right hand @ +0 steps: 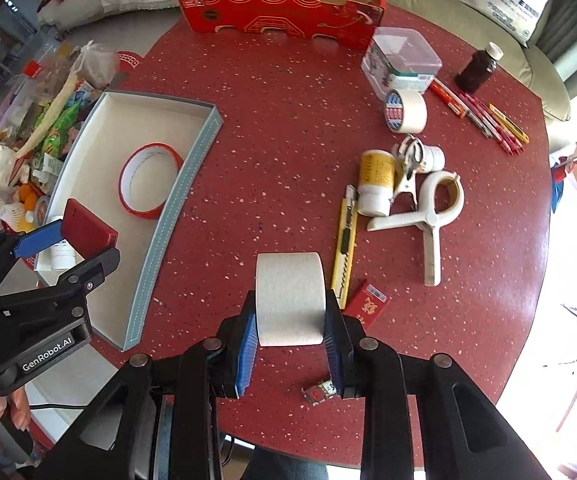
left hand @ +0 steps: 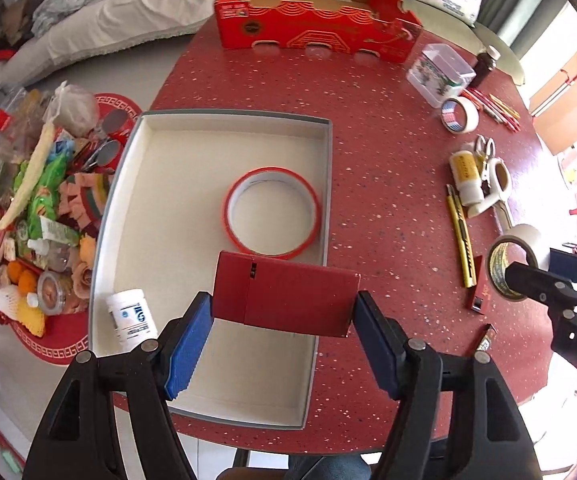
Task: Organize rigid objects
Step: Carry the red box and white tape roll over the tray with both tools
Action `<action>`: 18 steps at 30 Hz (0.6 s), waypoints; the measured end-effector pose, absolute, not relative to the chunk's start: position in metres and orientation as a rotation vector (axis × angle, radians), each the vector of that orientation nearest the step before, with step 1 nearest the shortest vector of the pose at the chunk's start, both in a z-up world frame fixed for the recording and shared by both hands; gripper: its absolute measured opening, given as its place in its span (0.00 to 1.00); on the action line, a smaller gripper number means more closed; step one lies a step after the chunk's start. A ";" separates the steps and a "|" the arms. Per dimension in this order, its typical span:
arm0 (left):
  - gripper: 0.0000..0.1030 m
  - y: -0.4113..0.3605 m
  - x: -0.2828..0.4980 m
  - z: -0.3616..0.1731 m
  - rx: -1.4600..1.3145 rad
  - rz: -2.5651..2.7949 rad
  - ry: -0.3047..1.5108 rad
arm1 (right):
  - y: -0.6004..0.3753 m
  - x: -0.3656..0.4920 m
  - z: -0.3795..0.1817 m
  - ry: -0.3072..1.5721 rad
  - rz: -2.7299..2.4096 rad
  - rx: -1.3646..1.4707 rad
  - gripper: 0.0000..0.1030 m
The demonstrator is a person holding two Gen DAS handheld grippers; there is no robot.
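Note:
My left gripper point(left hand: 284, 312) is shut on a dark red flat box point(left hand: 288, 294) and holds it above the near part of a white tray with a grey rim point(left hand: 330, 184). The tray holds a red tape ring point(left hand: 272, 212) and a small white jar point(left hand: 130, 318). My right gripper point(right hand: 290, 336) is shut on a wide white tape roll point(right hand: 290, 298), held above the red table. In the right wrist view the left gripper point(right hand: 66, 246) with the red box point(right hand: 88, 230) is over the tray point(right hand: 176, 208).
On the red speckled table point(right hand: 272, 152) lie a yellow utility knife point(right hand: 344, 248), a white clamp point(right hand: 428, 216), a yellow-labelled bottle point(right hand: 374, 182), another tape roll point(right hand: 406, 110), pens point(right hand: 484, 118), a clear container point(right hand: 402, 60) and a red cardboard box point(right hand: 284, 8). A cluttered pile point(left hand: 36, 208) is left of the tray.

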State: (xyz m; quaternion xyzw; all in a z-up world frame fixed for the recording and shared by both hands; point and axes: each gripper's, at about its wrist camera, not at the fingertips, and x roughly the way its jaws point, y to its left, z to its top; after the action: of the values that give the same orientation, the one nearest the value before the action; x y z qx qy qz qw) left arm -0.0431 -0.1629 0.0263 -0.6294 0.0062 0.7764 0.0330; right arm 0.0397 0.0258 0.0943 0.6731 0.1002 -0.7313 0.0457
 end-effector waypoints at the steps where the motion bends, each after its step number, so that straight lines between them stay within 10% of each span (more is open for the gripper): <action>1: 0.72 -0.170 -0.043 0.026 -1.946 2.408 0.008 | 0.019 0.037 0.094 0.319 -2.222 2.042 0.30; 18: 0.72 -0.234 -0.052 0.017 -2.085 2.504 -0.129 | -0.073 0.008 0.084 0.451 -2.065 1.902 0.30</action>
State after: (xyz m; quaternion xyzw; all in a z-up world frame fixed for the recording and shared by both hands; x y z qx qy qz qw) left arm -0.0521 -0.2339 0.0166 -0.6383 -0.0393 0.7664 -0.0596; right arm 0.0075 -0.0734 0.0842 0.6614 0.1569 -0.7182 0.1487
